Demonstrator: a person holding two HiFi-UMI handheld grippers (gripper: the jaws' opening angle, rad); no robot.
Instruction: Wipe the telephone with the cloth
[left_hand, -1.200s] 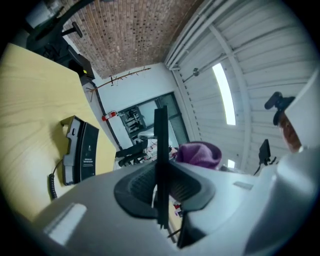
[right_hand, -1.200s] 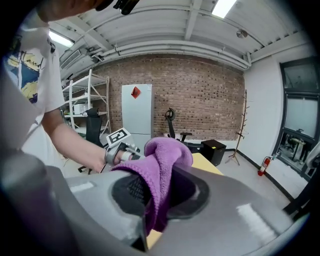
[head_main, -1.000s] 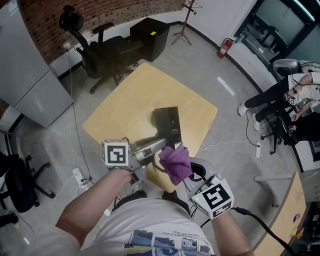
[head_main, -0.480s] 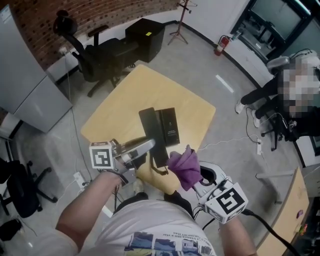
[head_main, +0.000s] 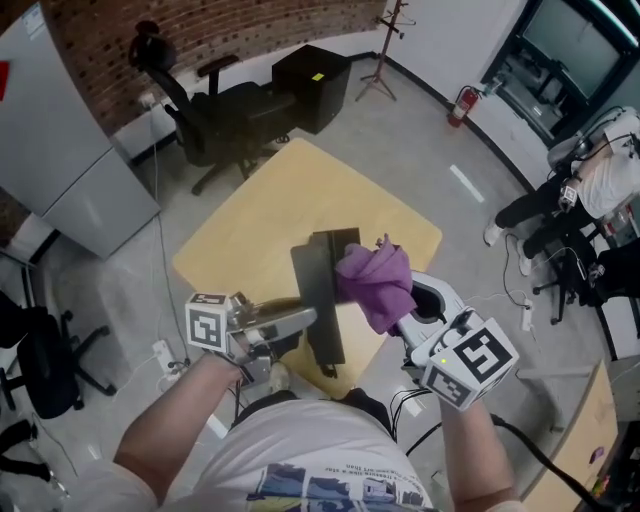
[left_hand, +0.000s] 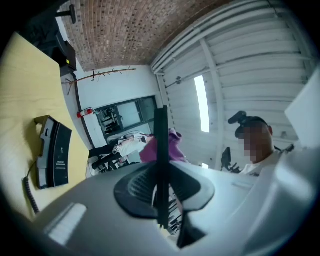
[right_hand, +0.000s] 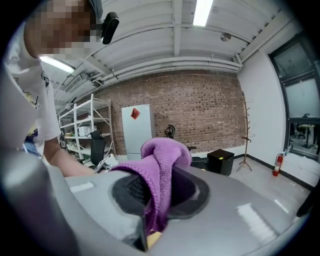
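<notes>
My left gripper (head_main: 303, 319) is shut on the black telephone handset (head_main: 318, 295) and holds it up over the near part of the yellow table (head_main: 260, 210). In the left gripper view the handset (left_hand: 161, 150) shows edge-on between the jaws. The telephone base (left_hand: 54, 156) rests on the table with its coiled cord; in the head view the base (head_main: 341, 239) peeks out behind the handset. My right gripper (head_main: 408, 303) is shut on a purple cloth (head_main: 376, 281), which sits against the handset's right side. The cloth (right_hand: 159, 172) bulges out of the right jaws.
A black office chair (head_main: 215, 110) and a black box (head_main: 315, 85) stand beyond the table's far corner. A grey cabinet (head_main: 60, 150) is at the left. A power strip (head_main: 160, 355) lies on the floor. Someone sits at the right (head_main: 590, 190).
Both grippers rose. The handset came up and stands further over the table. The cloth moved from below the handset's near end up along its right side.
</notes>
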